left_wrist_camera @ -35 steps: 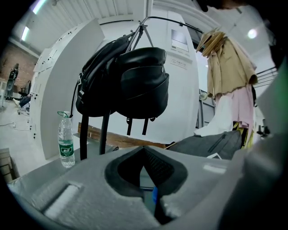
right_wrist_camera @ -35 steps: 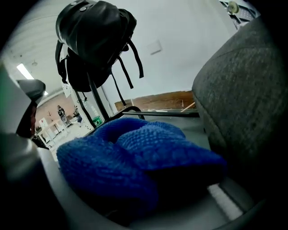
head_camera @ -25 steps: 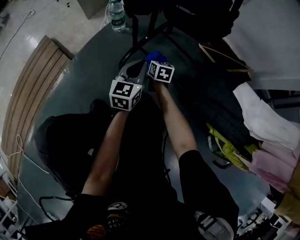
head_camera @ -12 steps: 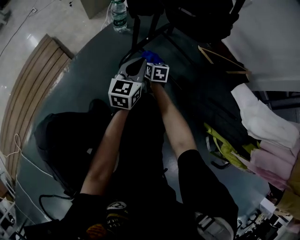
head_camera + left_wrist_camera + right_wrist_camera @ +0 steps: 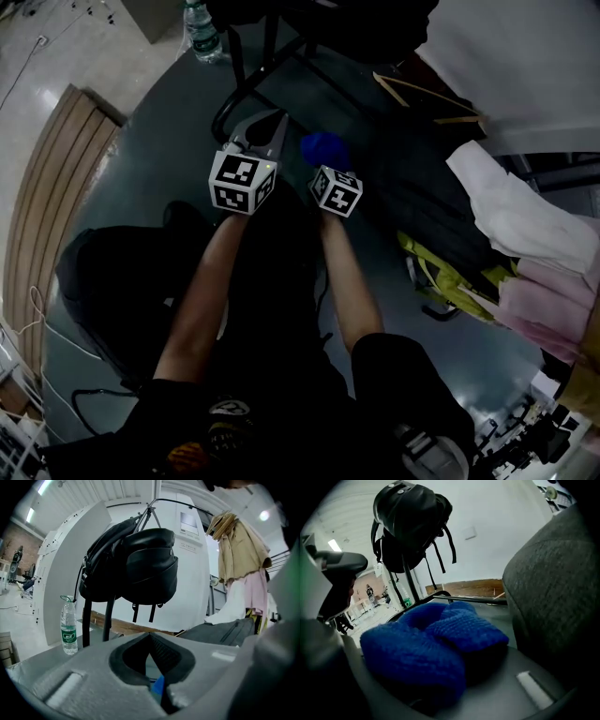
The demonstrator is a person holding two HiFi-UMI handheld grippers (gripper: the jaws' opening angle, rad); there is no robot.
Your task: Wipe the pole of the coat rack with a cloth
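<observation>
The blue knitted cloth is bunched between the jaws of my right gripper, which is shut on it. In the right gripper view the cloth fills the space between the grey fingers. My left gripper sits just left of it, jaws together with nothing between them, tip towards the rack's base. The coat rack's black pole rises ahead of the left gripper, with a black backpack hanging from its top. Its curved black legs rest on the dark round platform.
A water bottle stands on the platform's far edge, left of the rack. A grey bag, white and pink garments and a yellow item lie at the right. Wooden slats border the left.
The right gripper has drawn the blue cloth right and away from the left gripper, which it was pressed against. The head view has shifted, so the rack's legs sit lower and further left.
</observation>
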